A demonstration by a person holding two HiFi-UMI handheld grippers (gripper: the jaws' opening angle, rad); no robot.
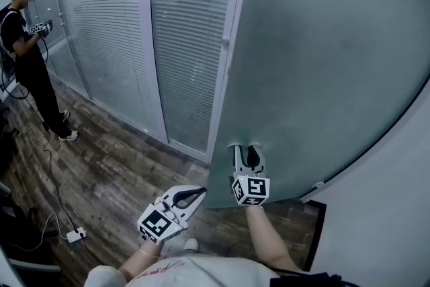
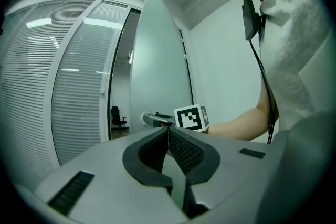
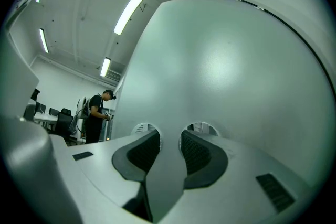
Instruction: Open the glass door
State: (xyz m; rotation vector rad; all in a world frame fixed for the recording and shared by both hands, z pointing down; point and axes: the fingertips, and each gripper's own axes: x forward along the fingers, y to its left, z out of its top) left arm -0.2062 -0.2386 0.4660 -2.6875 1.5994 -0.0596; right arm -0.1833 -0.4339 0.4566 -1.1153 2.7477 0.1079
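Wood-plank flooring (image 1: 114, 171) and slatted-blind glass partitions (image 1: 107, 30) surround us. Our right gripper (image 1: 247, 150), jaws wide with nothing gripped, points straight at the tall frosted grey glass door (image 1: 322, 64), tips at its face. The door's free edge runs upright just left of that gripper. Our left gripper (image 1: 201, 191), jaws closed and empty, hangs beside that edge.

Head view looks steeply down on the glass door (image 1: 322, 57), which both claw views face, the right nearest.
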